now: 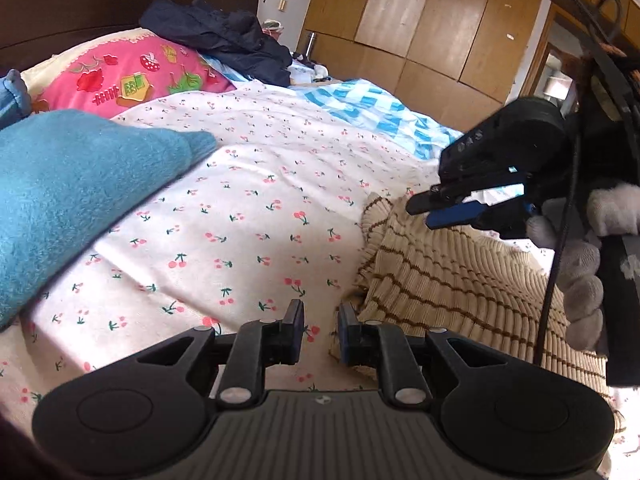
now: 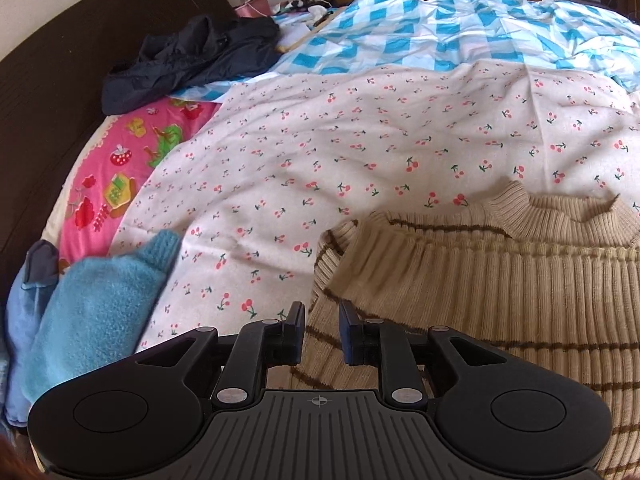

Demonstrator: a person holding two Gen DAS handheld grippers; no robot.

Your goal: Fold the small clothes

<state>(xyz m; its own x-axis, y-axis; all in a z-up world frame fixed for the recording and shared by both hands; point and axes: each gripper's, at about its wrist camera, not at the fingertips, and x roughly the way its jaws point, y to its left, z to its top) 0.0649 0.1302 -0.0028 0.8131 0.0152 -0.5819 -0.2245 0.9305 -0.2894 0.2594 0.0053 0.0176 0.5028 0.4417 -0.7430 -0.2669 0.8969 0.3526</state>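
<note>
Bare cherry-print sheet (image 2: 320, 152) beside blue towel (image 2: 100, 300)

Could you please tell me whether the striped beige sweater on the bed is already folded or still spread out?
Partly folded: on the sweater, a sleeve lies turned over the body below the collar.

Home bedroom; bed with cherry-print sheet (image 2: 360, 140), pink pillow (image 1: 132, 76), wooden wardrobe (image 1: 432, 20)

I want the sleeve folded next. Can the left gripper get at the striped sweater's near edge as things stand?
Probably yes: the left gripper is open, the striped sweater edge lies just beside its right finger, and nothing lies between them.
</note>
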